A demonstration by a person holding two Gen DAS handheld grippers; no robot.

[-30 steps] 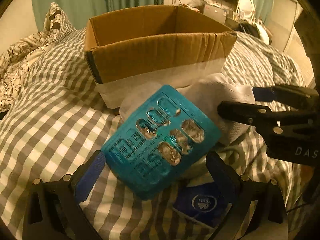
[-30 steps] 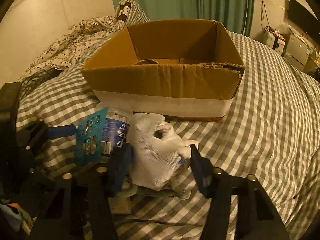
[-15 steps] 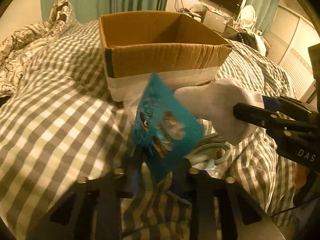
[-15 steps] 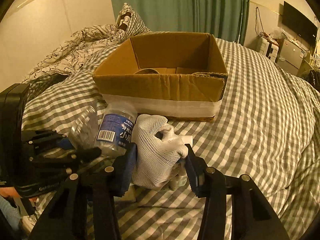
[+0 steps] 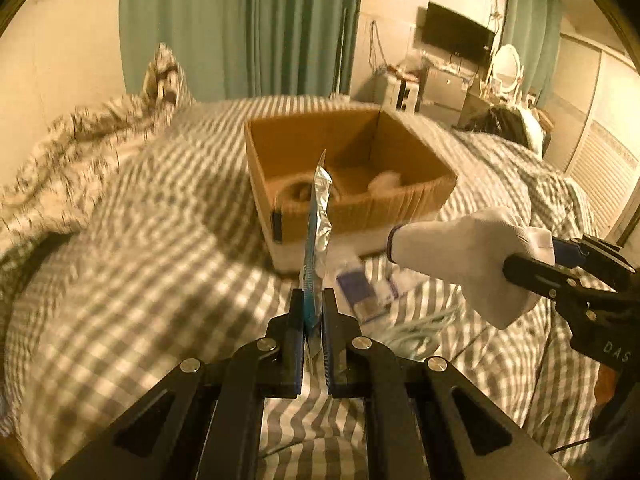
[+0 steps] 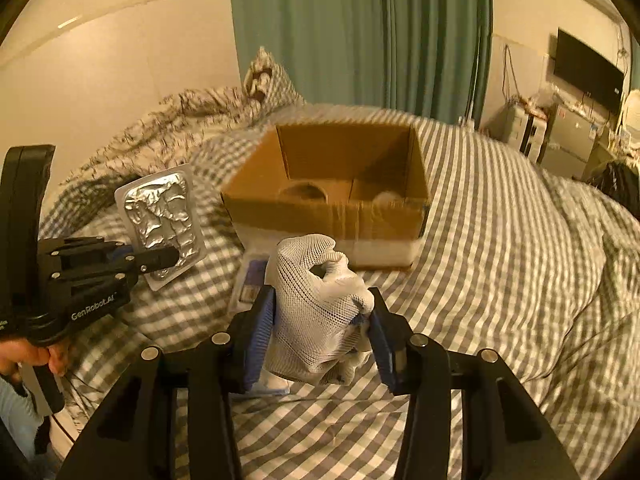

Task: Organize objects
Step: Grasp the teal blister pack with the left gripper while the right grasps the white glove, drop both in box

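In the left wrist view, a blister pack [image 5: 318, 216] is seen edge-on, pinched upright between the closed fingers of the left gripper [image 5: 312, 312], its silver foil side turned to the right and its upper end standing in front of the cardboard box [image 5: 424, 200]. The box rests open on the checked bedcover [image 5: 152, 264]; a round item and something pale can be made out inside, though blurred. To the right, a white glove [image 5: 472, 256] is clamped by the right gripper [image 5: 532, 268] and held above the bedcover. A small dark-blue packet [image 5: 360, 292] is seen lying on the cover just in front of the box. In the right wrist view, the glove [image 6: 320, 316] is gripped between the two fingers of the right gripper [image 6: 320, 324], bunched and raised off the bed. At the left, the blister pack [image 6: 164, 216] is shown foil side forward, held by the left gripper [image 6: 168, 258]. The box [image 6: 332, 216] stands beyond both, on the bedcover [image 6: 500, 248].
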